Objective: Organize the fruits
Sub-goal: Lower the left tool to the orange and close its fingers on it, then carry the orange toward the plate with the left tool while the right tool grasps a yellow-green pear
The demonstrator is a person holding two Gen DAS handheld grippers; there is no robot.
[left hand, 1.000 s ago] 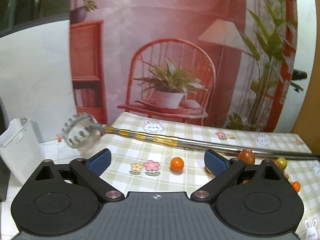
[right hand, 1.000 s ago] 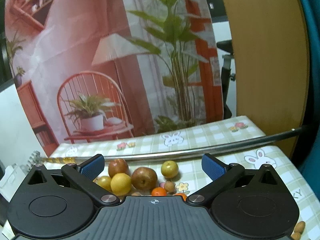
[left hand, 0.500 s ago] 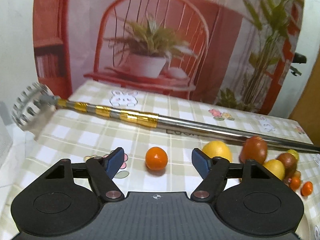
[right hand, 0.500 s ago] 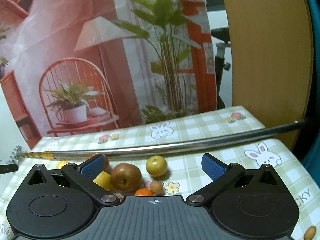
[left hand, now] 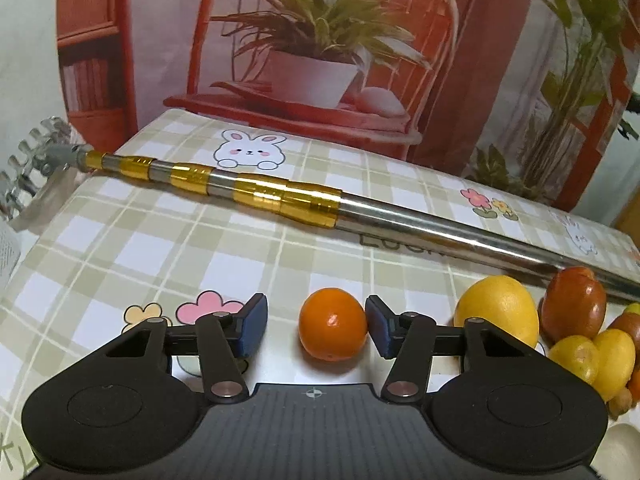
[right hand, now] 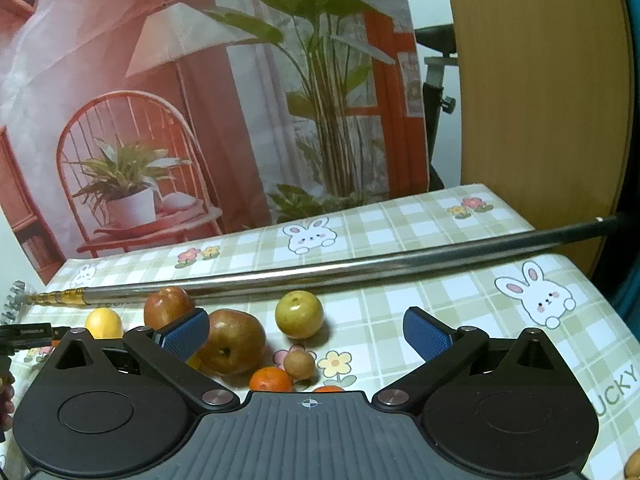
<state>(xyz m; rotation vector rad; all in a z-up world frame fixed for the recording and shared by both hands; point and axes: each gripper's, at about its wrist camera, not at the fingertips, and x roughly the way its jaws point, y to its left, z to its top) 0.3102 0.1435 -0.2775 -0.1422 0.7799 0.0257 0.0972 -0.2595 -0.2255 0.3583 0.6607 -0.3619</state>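
The left gripper (left hand: 312,326) sits low in the centre of its own view with its blue pads part-way apart around a small orange (left hand: 333,323). The right-hand pad (left hand: 378,326) touches the fruit's side, while the left-hand pad (left hand: 251,328) stands clear of it with bare tablecloth between, so the fruit is bracketed but not pinched. The orange rests on the checked tablecloth (left hand: 160,248), alone at the lower centre of the frame.

To its right in the same view lie a large lemon (left hand: 498,312), a red-brown fruit (left hand: 576,304) behind it, and two smaller yellow fruits (left hand: 600,356) at the right edge. A telescopic metal pole (left hand: 360,210) with gold bands crosses the cloth diagonally from upper left to right, beyond all the fruit.

The right gripper (right hand: 306,334) is spread wide and holds nothing. Only its view shows what lies past the lemon: a brownish apple (right hand: 232,346) just beside its left pad (right hand: 186,332), a green-yellow round fruit (right hand: 299,314) in the middle, a small brown longan-like fruit (right hand: 299,365) and a small tangerine (right hand: 271,380) near the lower centre. This view also shows the pole's plain steel length (right hand: 360,270) running to the right edge, and the left gripper's body poking in at the far left.
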